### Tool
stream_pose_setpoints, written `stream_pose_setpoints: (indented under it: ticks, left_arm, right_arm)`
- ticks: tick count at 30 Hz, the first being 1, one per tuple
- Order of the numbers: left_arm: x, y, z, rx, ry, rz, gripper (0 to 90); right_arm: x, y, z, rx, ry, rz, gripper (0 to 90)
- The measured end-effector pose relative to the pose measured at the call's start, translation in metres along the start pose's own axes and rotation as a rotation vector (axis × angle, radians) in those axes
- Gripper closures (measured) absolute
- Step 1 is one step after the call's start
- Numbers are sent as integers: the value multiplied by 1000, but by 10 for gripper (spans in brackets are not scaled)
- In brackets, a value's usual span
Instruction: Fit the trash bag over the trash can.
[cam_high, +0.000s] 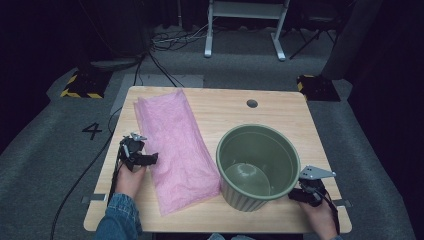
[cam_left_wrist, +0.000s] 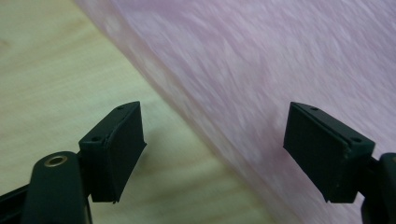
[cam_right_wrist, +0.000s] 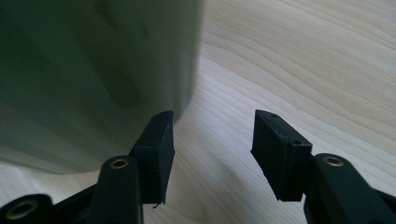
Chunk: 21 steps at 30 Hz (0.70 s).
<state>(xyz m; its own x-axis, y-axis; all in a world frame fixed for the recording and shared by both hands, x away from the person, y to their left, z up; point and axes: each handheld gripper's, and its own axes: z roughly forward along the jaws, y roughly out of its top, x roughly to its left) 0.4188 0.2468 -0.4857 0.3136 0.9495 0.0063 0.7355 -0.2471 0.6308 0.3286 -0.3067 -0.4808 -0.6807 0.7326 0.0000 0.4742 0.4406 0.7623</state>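
Both forearms are cut off at the counter's near edge, and the left gripper view is blurred, so the weave of the pink cloth cannot be made out. The right gripper view shows only a dim stretch of the green bucket's outer wall.

The left claw sits near the counter's left edge with its jaws spread wide and nothing pinched between them. In the left gripper view, 1 jaw hangs over bare wood and the other over the cloth, whose long edge runs between the 2. The cloth lies folded in a long strip from the far left corner towards the near edge.

The right claw is near the counter's near right corner, its jaws parted about halfway, holding nothing. The bucket stands upright just beside 1 jaw; whether it touches cannot be told.
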Motion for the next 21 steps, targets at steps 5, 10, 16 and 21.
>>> stream_pose_setpoints:
  ticks: [5,10,16,21]
  left_arm:
    - [1,12,16,39,-4,-18,194]
    - [-3,14,17,52,-17,-13,170]
    - [-13,13,15,66,-44,21,176]
    - [-20,9,20,9,-62,33,83]
  right_arm:
    - [1,4,4,5,5,-8,492]
    - [1,1,2,15,6,12,491]
    - [13,-1,-3,38,22,9,505]
    - [19,2,-5,50,11,-14,507]
